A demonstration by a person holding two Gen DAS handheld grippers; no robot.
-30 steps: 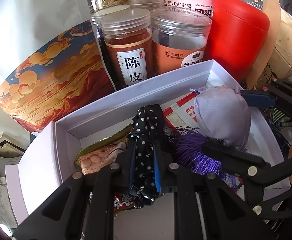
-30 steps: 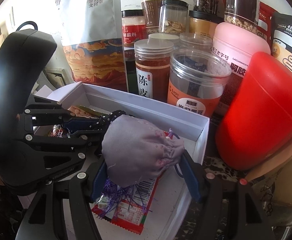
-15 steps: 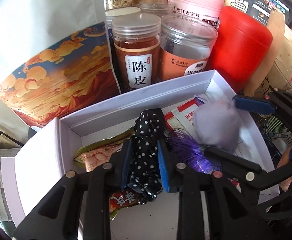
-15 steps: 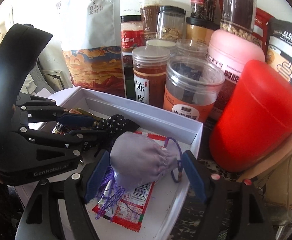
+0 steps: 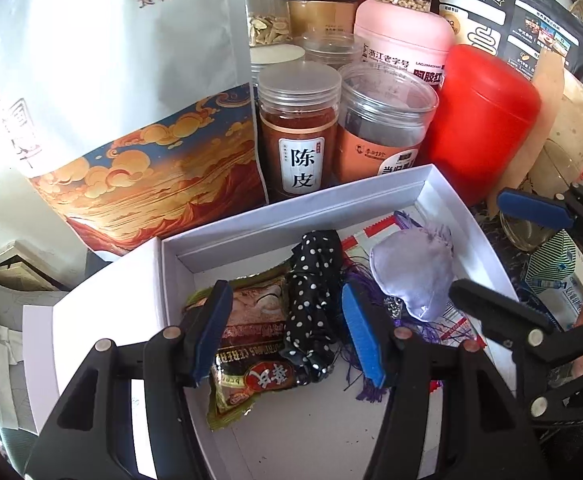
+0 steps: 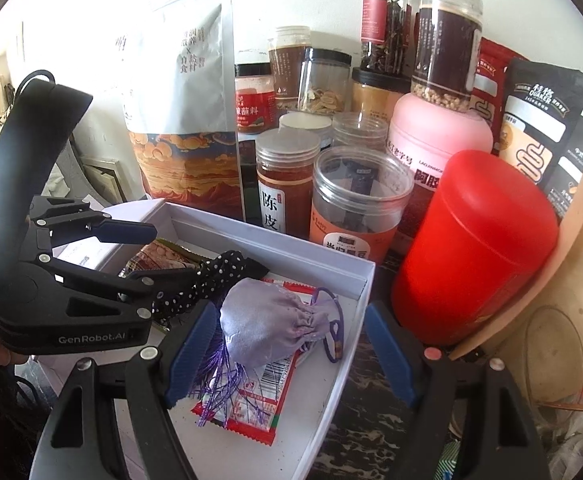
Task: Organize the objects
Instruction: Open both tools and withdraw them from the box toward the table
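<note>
Two grippers: left gripper (image 5: 287, 334) is opening, its jaws apart around the spotted cloth (image 5: 315, 300) with no pad pressing it; right gripper (image 6: 291, 356) gapes wide around the lilac pouch (image 6: 271, 326), clear of it.
Resting places: cloth at the box (image 5: 103, 320) middle, on the snack packet (image 5: 247, 344); pouch by the right wall, on the red sachet (image 6: 251, 404).
Snag risk: purple tassel threads (image 6: 223, 384) lie by the right gripper's left pad and could drag out.
Knock risk: jars (image 5: 299, 136) crowd the far wall.
</note>
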